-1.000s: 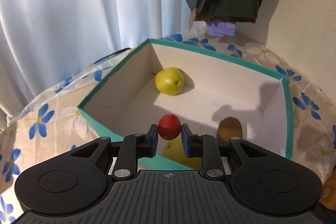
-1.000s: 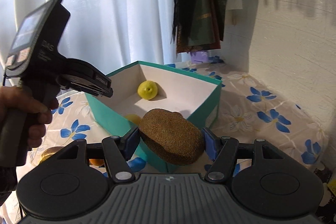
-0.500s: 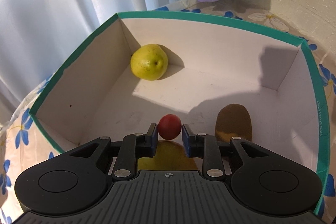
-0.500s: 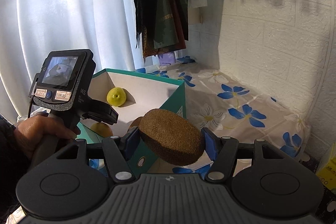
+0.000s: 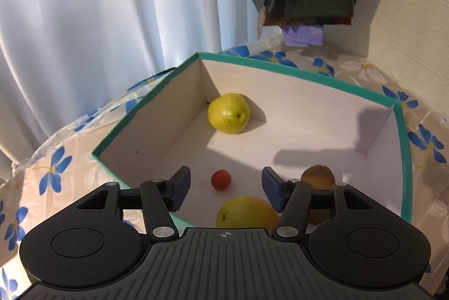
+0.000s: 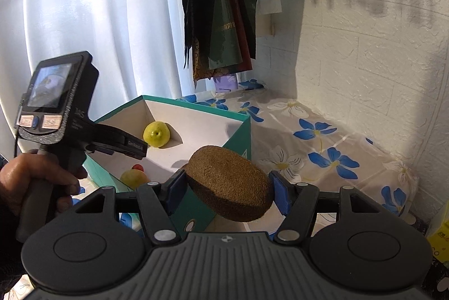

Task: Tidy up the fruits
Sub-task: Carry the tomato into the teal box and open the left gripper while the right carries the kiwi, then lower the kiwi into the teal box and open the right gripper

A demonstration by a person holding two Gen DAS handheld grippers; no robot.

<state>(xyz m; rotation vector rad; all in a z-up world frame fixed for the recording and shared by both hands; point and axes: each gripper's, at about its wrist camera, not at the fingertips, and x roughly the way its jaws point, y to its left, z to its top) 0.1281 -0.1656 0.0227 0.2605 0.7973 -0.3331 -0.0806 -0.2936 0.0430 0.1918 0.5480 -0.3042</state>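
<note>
Left gripper (image 5: 221, 189): jaws opening, red fruit (image 5: 221, 179) lying free in box (image 5: 294, 73); we lift clear. Right gripper (image 6: 227, 191): gripping kiwi (image 6: 228, 183); we lower it gently into box.

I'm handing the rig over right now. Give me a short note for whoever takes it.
Left gripper: jaws opening, nothing between the pads; the small red fruit lies on the floor of the teal box.
Right gripper: shut on a kiwi, held outside the box.
In the box: two yellow-green fruits and another kiwi.
Left: place the held kiwi.
</note>
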